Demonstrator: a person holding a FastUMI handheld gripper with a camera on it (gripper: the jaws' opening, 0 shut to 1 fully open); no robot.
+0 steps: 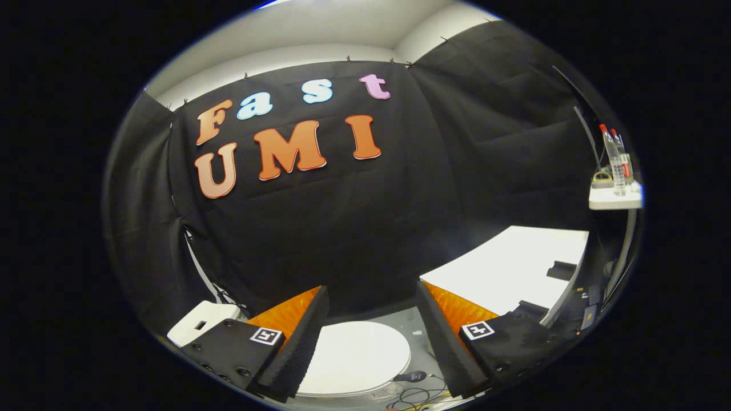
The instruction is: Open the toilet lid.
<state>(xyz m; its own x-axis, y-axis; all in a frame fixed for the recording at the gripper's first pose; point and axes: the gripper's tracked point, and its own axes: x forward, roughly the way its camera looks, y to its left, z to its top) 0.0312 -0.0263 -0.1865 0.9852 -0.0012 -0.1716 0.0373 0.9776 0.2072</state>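
Claw (371, 319) held wide apart, gripping nothing; below and between its fingers lies the flat white oval plastic toilet lid (357, 357), closed, long axis seeming to run away from the claw toward the black cloth wall (342, 228); no readable writing on it

A recording booth is showing here rather than a real bathroom: black cloth (354, 228) is hanging as walls from clips, a white table (514, 268) and shelf with water bottles (617, 162) are standing nearby, and loose cables (420, 394) are lying beside the toilet lid (357, 357).
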